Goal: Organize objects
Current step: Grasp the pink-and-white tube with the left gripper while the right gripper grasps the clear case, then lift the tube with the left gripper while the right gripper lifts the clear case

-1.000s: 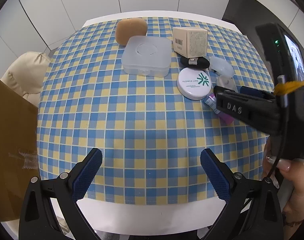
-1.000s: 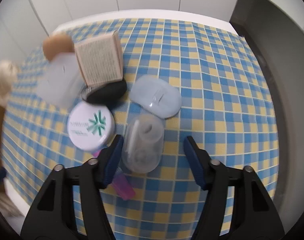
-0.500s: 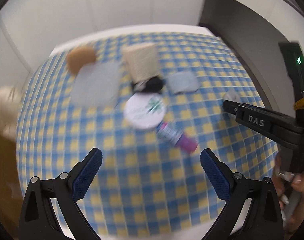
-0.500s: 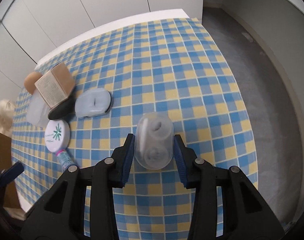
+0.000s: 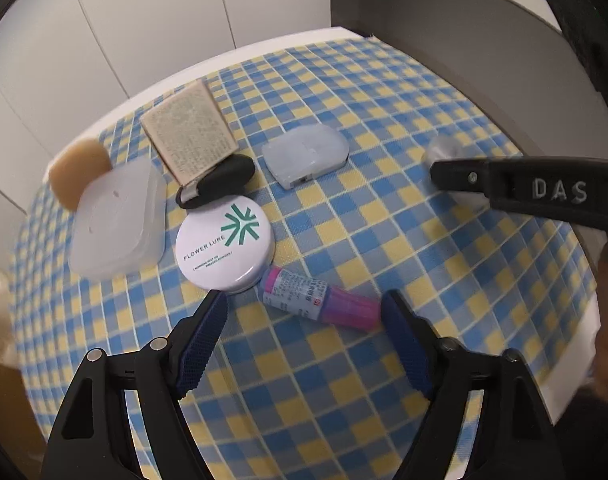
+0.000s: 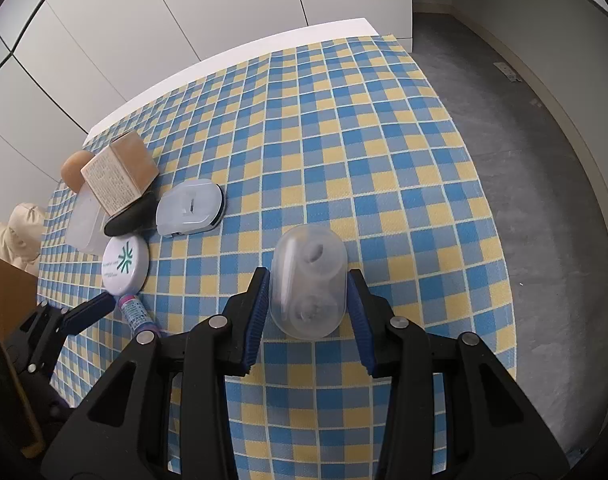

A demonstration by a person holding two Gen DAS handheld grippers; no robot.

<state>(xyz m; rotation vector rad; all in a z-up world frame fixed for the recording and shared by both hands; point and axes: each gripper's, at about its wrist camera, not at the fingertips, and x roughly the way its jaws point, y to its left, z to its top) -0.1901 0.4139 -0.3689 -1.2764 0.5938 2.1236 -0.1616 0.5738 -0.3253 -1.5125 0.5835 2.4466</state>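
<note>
A purple and blue tube lies on the checked tablecloth, just below a white round compact. My left gripper straddles the tube. Its jaws are closing, with the tube between them and a gap still showing at the left pad. The left gripper's blue fingertip also shows in the right wrist view, beside the tube. My right gripper is shut on a clear capsule-shaped case, off to the right of the cluster. In the left wrist view the case peeks out behind the right gripper's black finger.
The cluster at back left holds a frosted lidded box, a tan sponge, a printed cardboard box, a black oval object and a flat translucent case. The table's right edge drops to grey floor. A cream chair stands at the left.
The left gripper swung over to the tube and its jaws narrowed around it. The right gripper shut on the clear case and carried it right, away from the cluster.
</note>
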